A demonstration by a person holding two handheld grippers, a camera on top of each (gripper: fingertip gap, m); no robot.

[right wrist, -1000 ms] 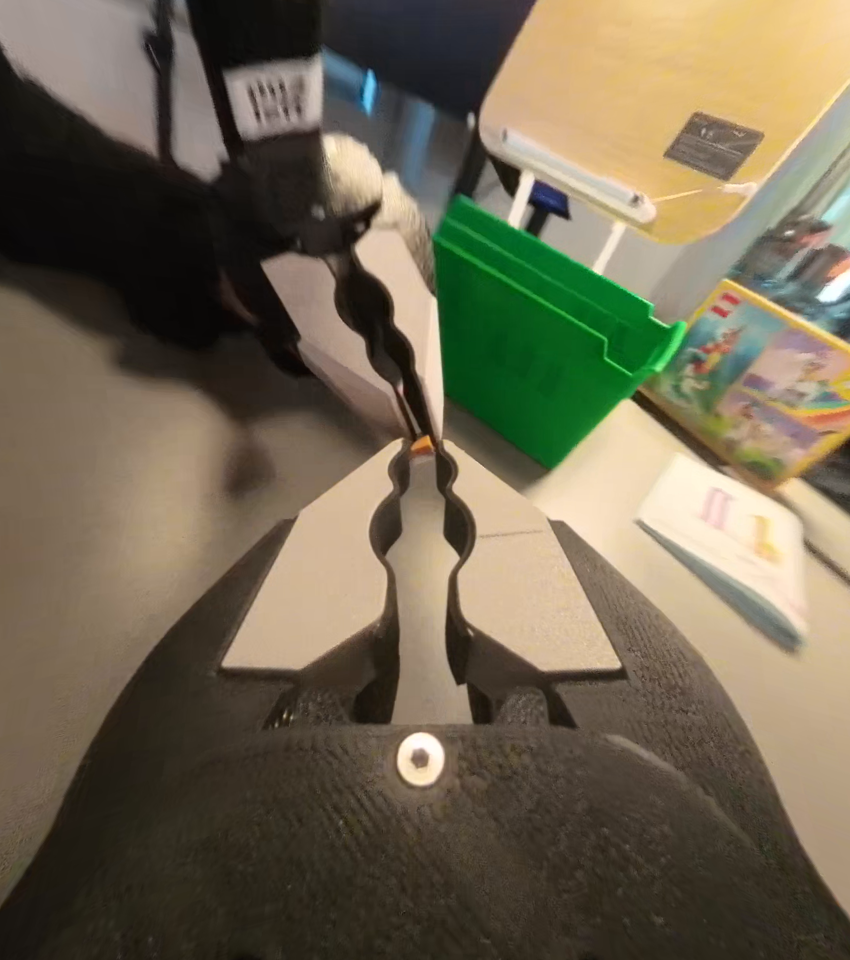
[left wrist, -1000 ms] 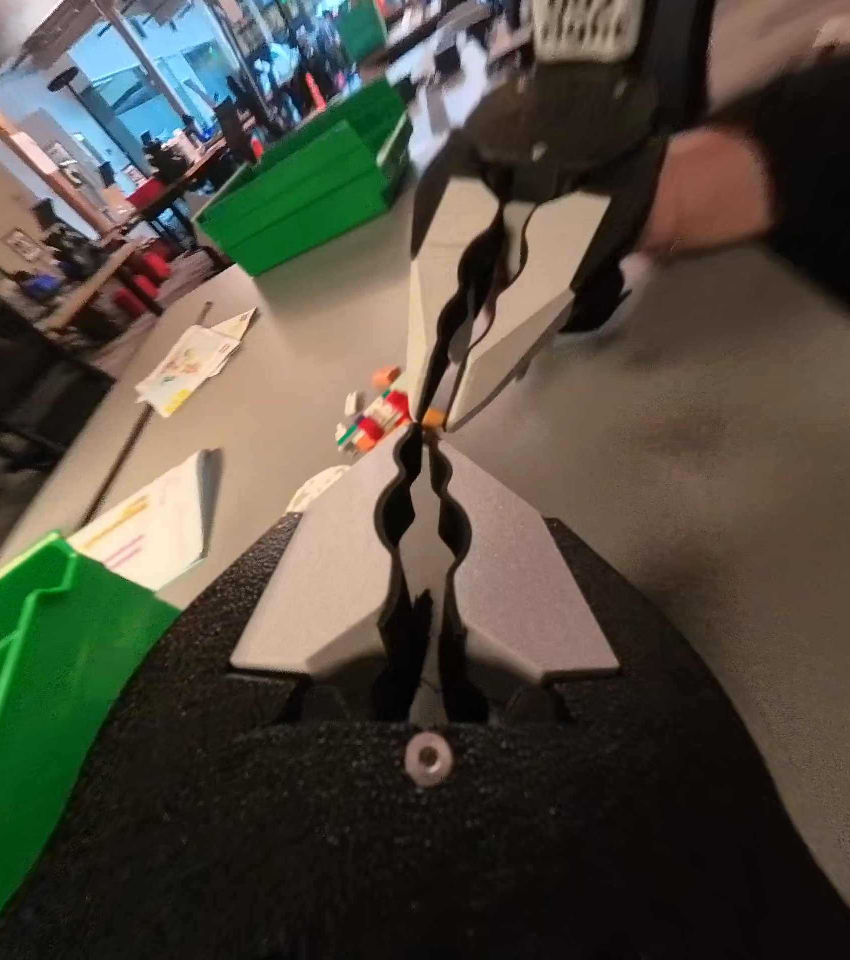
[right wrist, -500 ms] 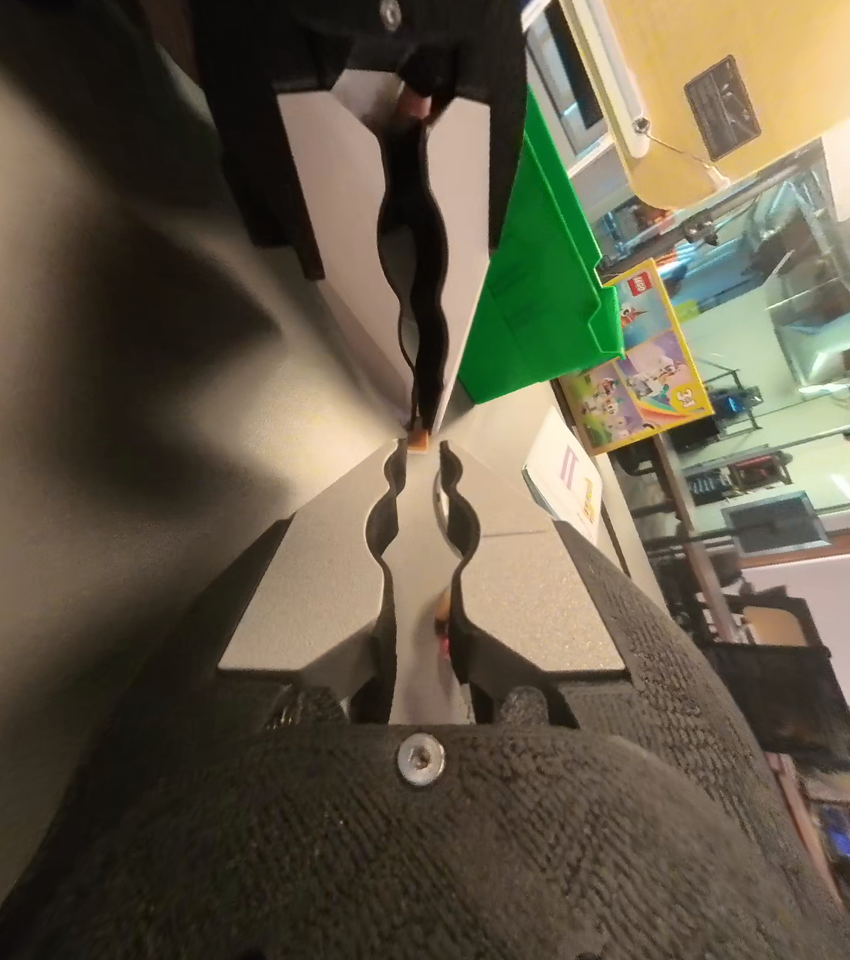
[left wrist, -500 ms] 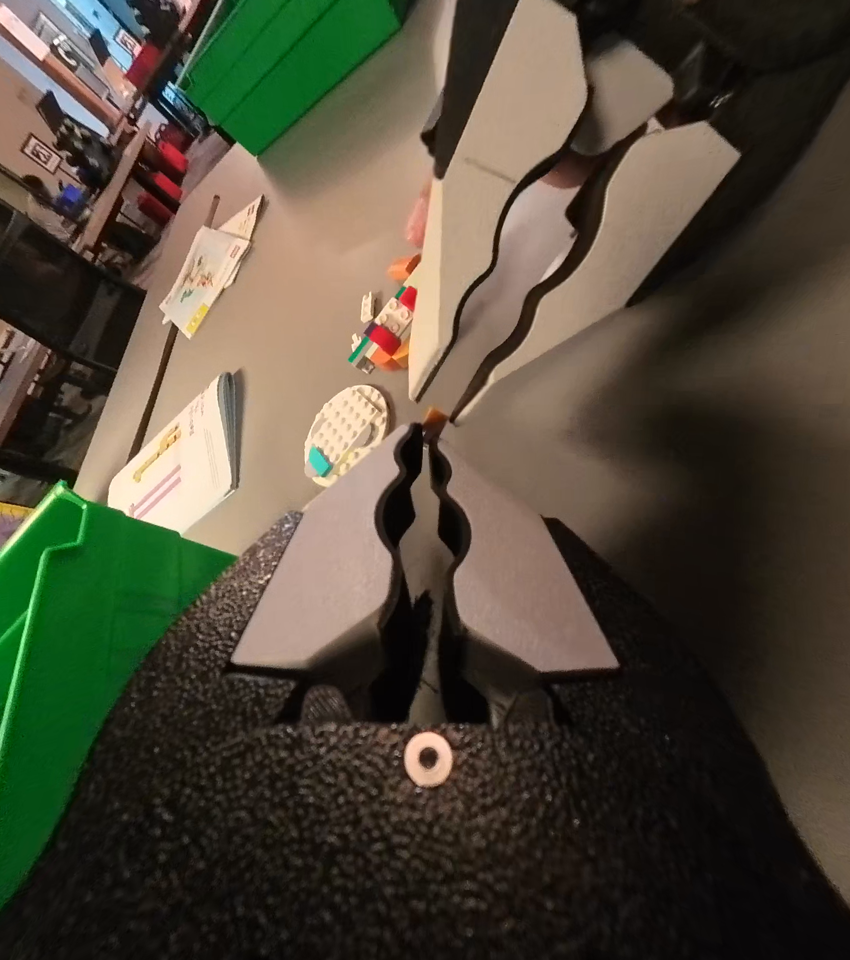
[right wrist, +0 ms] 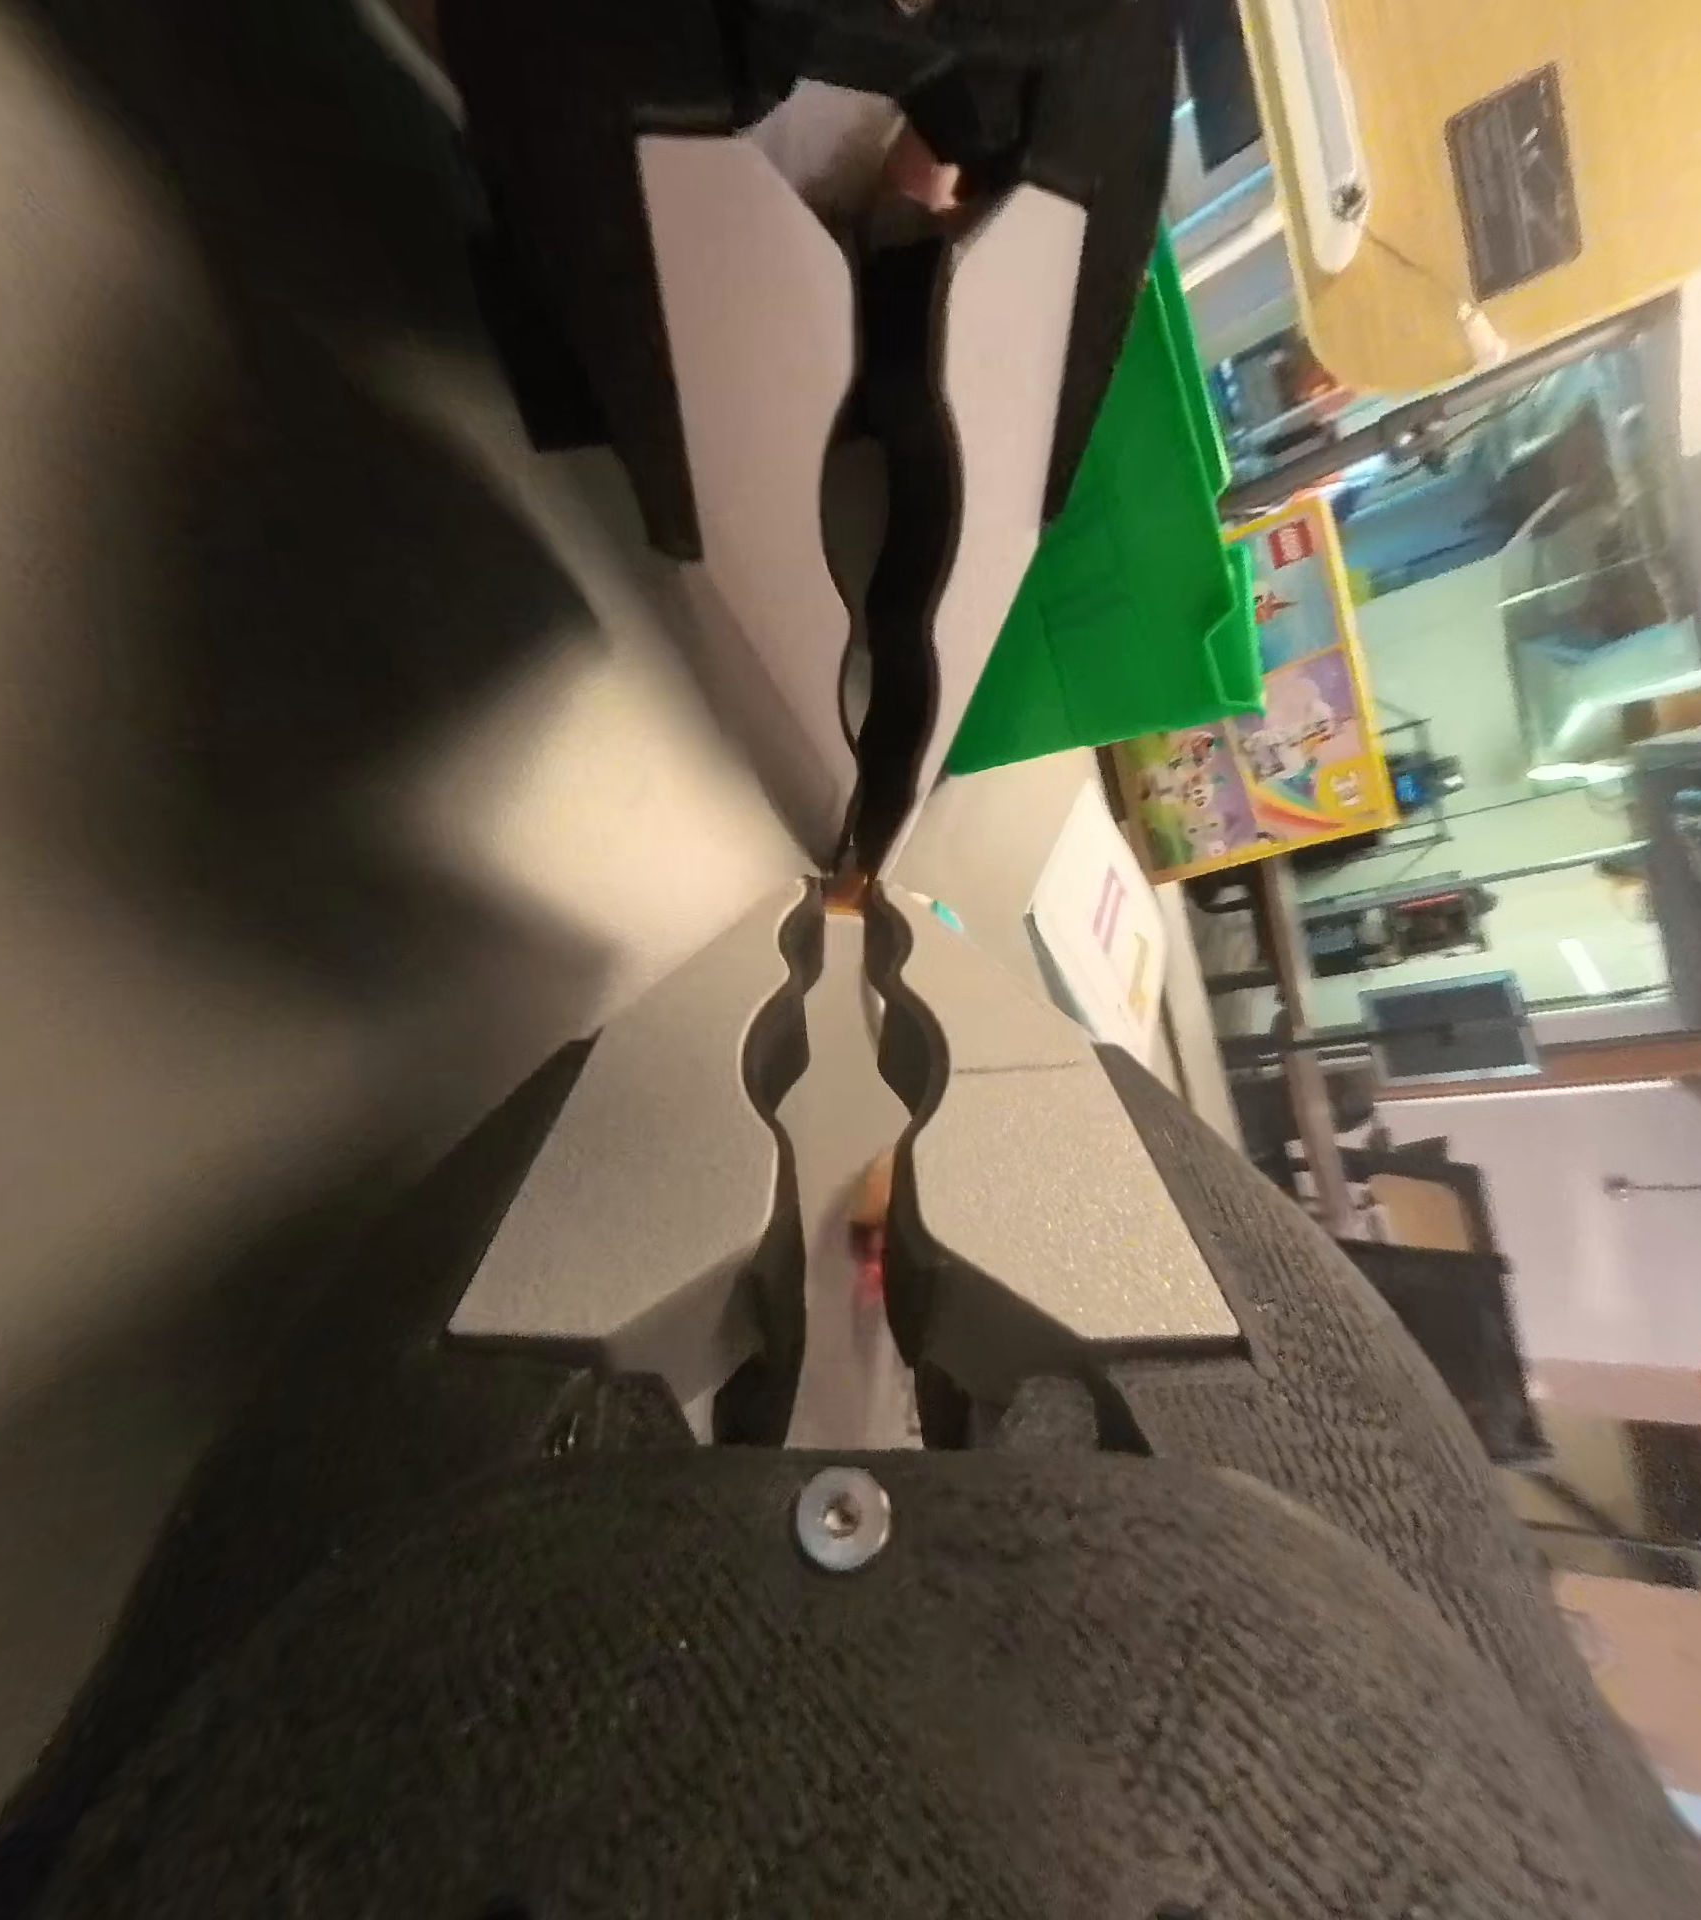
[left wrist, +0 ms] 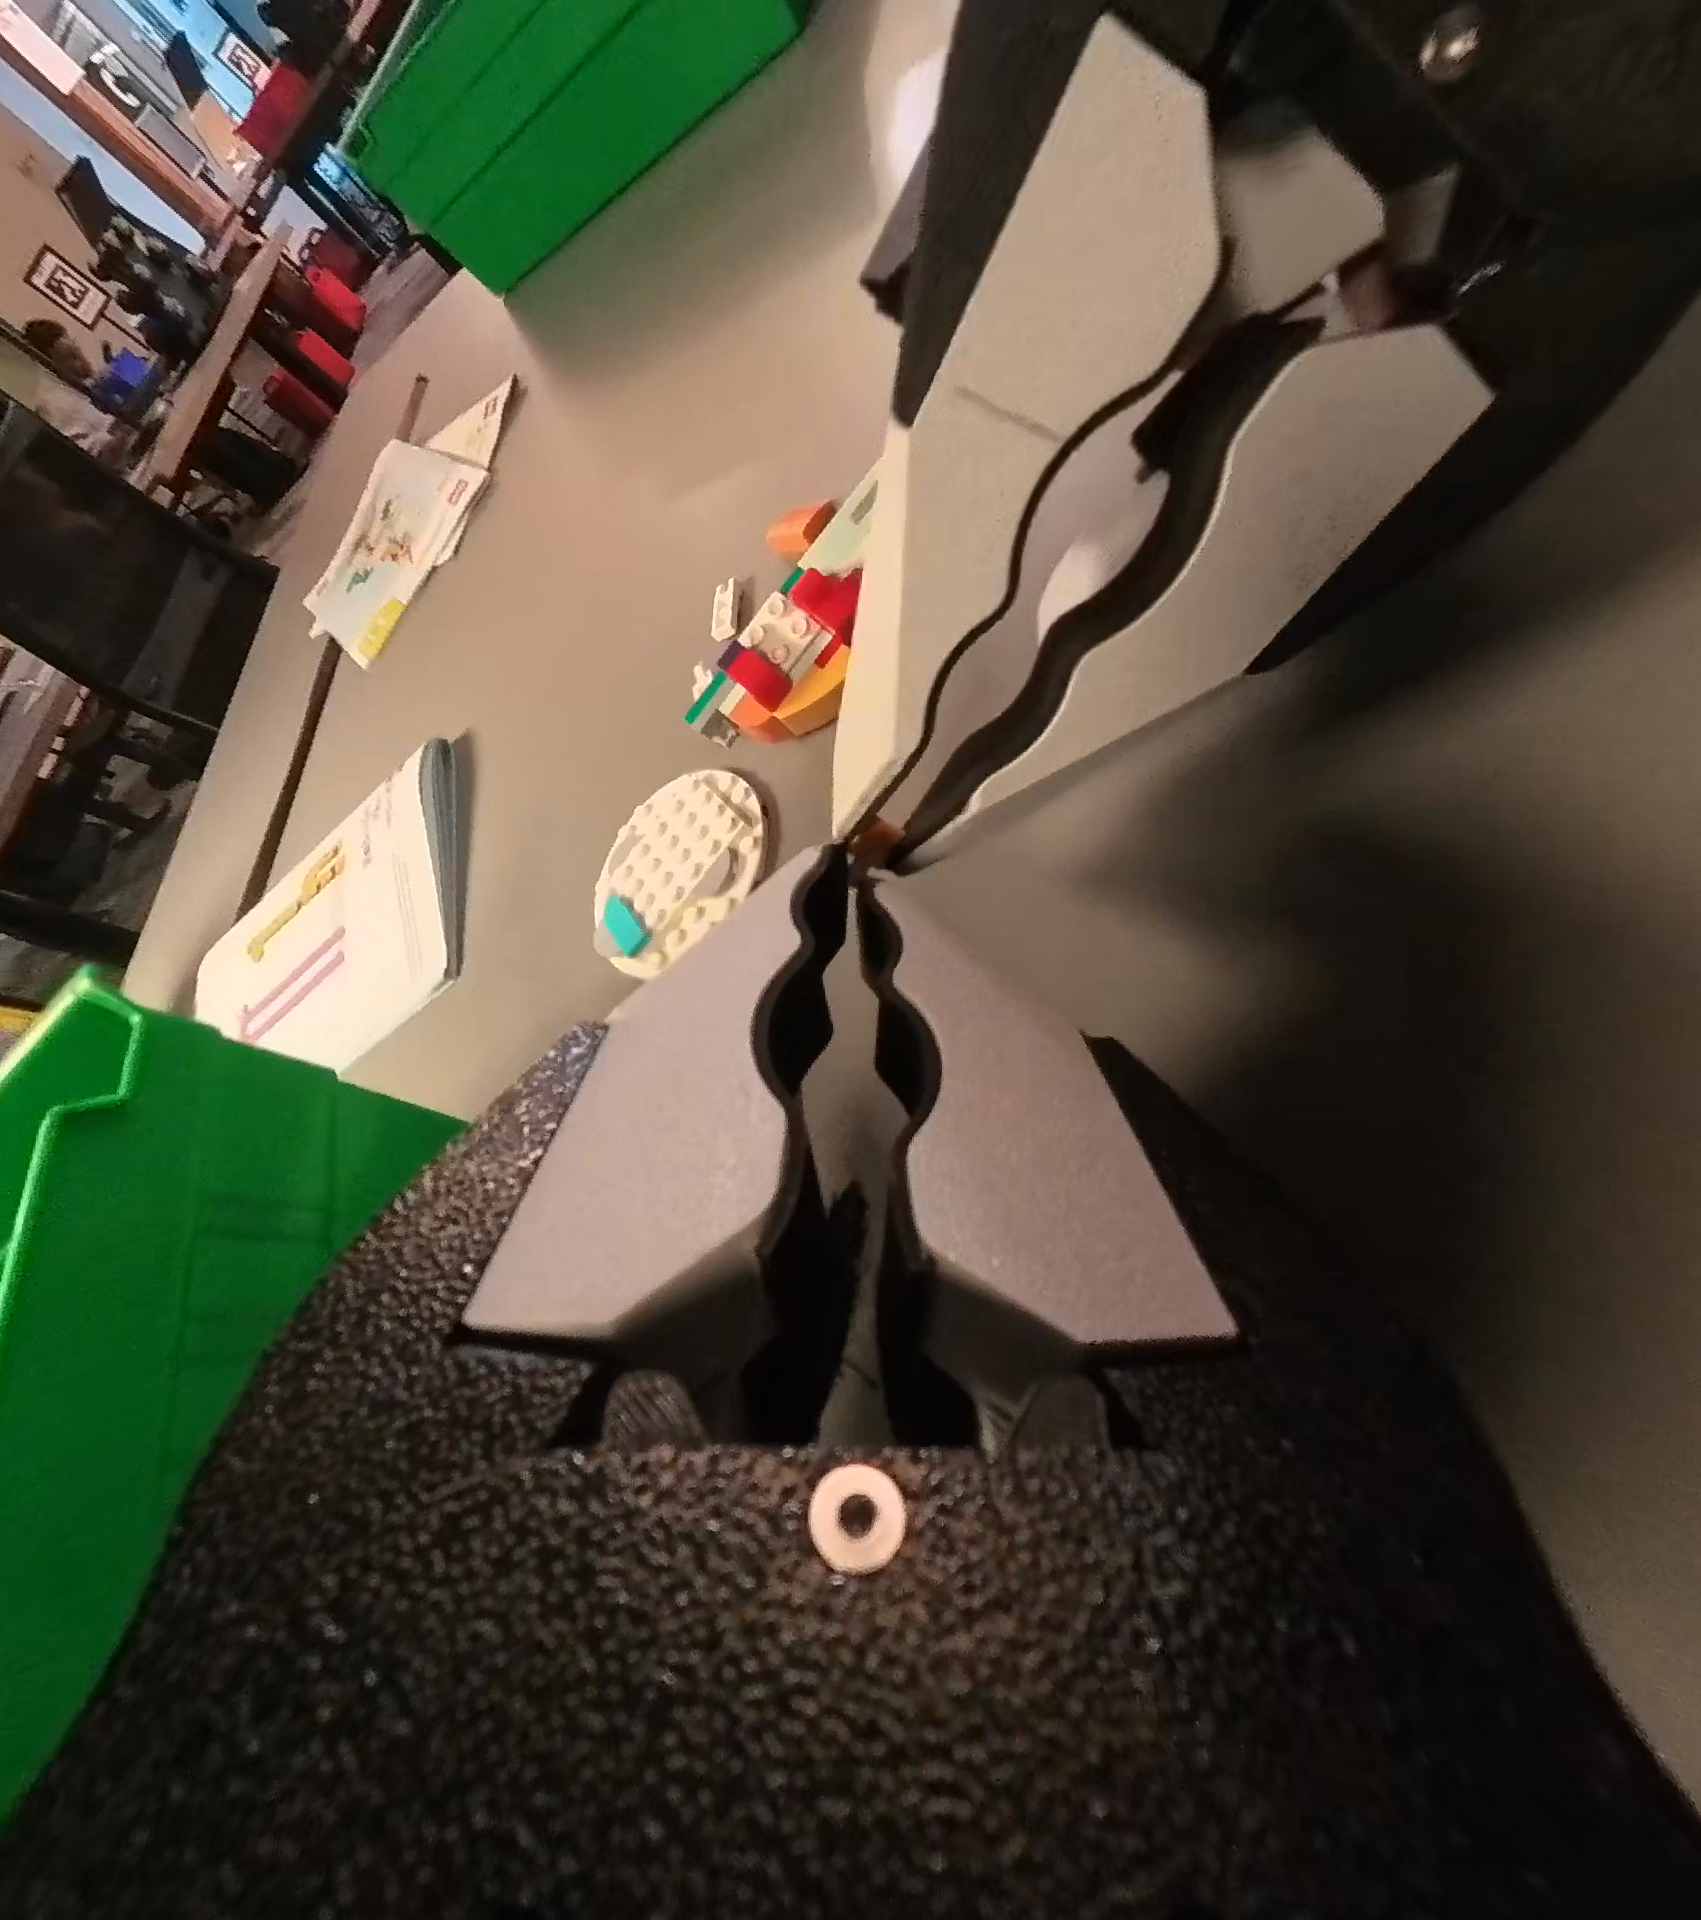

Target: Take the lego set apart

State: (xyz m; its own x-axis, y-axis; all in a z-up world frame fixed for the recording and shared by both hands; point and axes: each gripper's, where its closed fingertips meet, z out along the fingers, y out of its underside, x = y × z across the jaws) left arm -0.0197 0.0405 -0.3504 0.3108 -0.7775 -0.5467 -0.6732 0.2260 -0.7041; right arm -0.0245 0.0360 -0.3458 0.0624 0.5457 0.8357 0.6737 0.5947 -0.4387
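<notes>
Left gripper (left wrist: 851, 862) and right gripper (right wrist: 841, 896) both pinch 1 orange piece (left wrist: 877, 836); the green bin (left wrist: 77, 1195) interior is hidden.

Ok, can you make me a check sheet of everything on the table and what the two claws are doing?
Surface: grey table, mostly bare.
Job's things: small orange brick pinched between both claw tips; round white plate with a teal piece; pile of coloured bricks behind it.
Clutter: open booklet, second booklet, green bins, picture box.
Grippers: left claw shut on the orange brick; right claw shut on it too, tip to tip.
Cables: nothing seen.
Surroundings: busy room with shelves and desks, blurred; a wooden board off to one side.
</notes>
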